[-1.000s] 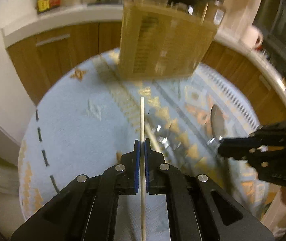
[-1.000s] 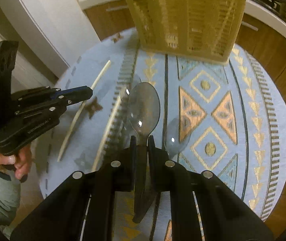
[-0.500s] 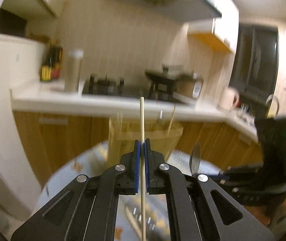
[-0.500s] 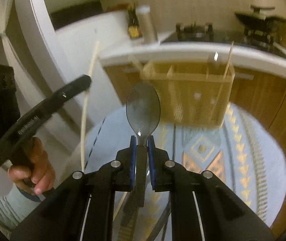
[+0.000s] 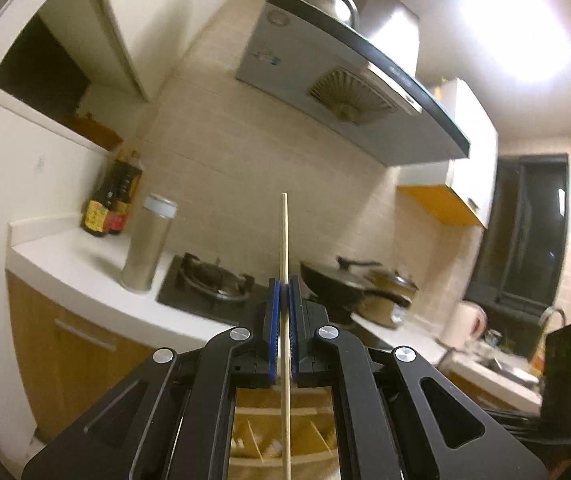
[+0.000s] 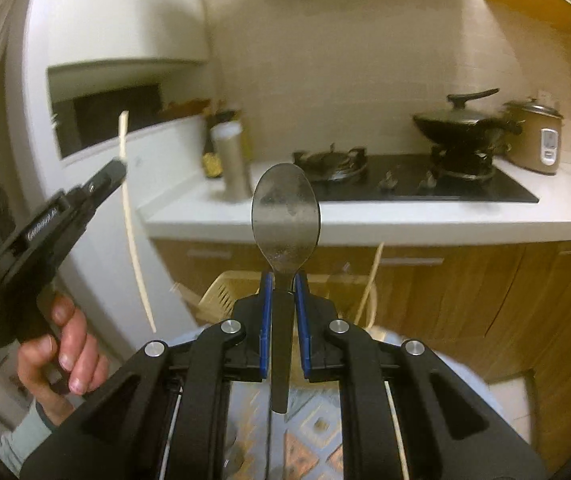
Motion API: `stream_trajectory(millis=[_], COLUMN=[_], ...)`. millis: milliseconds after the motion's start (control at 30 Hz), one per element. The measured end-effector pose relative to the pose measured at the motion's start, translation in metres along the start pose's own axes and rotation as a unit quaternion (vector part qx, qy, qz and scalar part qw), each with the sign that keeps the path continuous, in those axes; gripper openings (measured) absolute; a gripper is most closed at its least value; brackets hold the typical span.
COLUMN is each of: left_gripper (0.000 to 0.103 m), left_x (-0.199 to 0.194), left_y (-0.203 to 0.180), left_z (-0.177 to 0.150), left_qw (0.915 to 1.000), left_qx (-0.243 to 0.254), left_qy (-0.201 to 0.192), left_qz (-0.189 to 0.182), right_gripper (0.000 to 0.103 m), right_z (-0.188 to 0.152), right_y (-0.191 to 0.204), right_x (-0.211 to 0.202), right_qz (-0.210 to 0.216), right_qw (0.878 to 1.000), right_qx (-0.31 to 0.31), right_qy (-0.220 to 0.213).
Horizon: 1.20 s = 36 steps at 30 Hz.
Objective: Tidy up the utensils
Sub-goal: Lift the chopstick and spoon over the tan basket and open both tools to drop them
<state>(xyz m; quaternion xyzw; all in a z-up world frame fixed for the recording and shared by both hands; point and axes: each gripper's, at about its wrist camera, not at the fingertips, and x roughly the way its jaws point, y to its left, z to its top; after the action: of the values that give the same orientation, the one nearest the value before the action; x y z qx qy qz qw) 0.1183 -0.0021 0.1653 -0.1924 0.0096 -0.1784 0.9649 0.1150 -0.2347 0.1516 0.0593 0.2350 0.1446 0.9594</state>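
Note:
My left gripper (image 5: 284, 280) is shut on a pale wooden chopstick (image 5: 284, 236) that stands upright between its blue pads, high above the table. Below it, between the arms, part of the beige utensil basket (image 5: 285, 436) shows, with sticks inside. My right gripper (image 6: 284, 276) is shut on the neck of a metal spoon (image 6: 285, 216), bowl up. The basket (image 6: 225, 292) lies just past its fingertips, mostly hidden. In the right wrist view the left gripper (image 6: 119, 166) appears at left, held by a hand (image 6: 61, 356), the chopstick (image 6: 131, 224) crossing it.
A white counter (image 6: 365, 220) with a gas hob (image 6: 405, 184), a lidded wok (image 6: 461, 124), a rice cooker (image 6: 537, 136), a steel flask (image 5: 147, 244) and sauce bottles (image 5: 111, 200) runs behind. Wooden cabinets (image 6: 465, 292) stand below. The patterned table cloth (image 6: 313, 436) lies beneath the right gripper.
Both grippers have risen from the table and tipped up, each keeping its utensil. The views swung from the cloth and basket up to the counter and wall.

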Motion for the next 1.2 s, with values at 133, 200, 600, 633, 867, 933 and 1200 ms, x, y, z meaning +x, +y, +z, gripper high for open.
stream_trajectory(millis=[133,200,600,633,867,933,1200], left_gripper=[0.002,0.002,0.002,0.002,0.002,0.002,0.034], left_x=[0.021,0.029,0.06,0.061,0.067,0.068,0.047], left_y=[0.002,0.0,0.01,0.012,0.017,0.017,0.021], left_z=[-0.009,-0.017,-0.056,-0.058,-0.07,-0.071,-0.068], left_qw=[0.9993,0.9981,0.9882,0.988,0.9845,0.9847,0.9844], left_qx=[-0.004,0.009,0.061,0.059,0.075,0.075,0.066], left_qy=[-0.024,-0.036,-0.06,-0.061,-0.063,-0.062,-0.056], left_qz=[0.027,0.048,0.127,0.129,0.146,0.145,0.153], right_gripper=[0.009,0.009,0.009,0.01,0.01,0.01,0.015], right_z=[0.016,0.02,0.002,0.0,-0.013,-0.015,-0.024], right_y=[-0.02,-0.029,-0.038,-0.038,-0.041,-0.042,-0.044], right_x=[0.019,0.029,0.068,0.071,0.087,0.088,0.081], right_qz=[-0.009,-0.015,-0.04,-0.042,-0.05,-0.047,-0.04], right_qw=[0.999,0.999,0.995,0.995,0.996,0.996,0.998], right_qx=[0.021,0.026,-0.003,-0.003,-0.005,-0.003,0.004], right_qy=[-0.027,-0.04,-0.09,-0.089,-0.076,-0.074,-0.054])
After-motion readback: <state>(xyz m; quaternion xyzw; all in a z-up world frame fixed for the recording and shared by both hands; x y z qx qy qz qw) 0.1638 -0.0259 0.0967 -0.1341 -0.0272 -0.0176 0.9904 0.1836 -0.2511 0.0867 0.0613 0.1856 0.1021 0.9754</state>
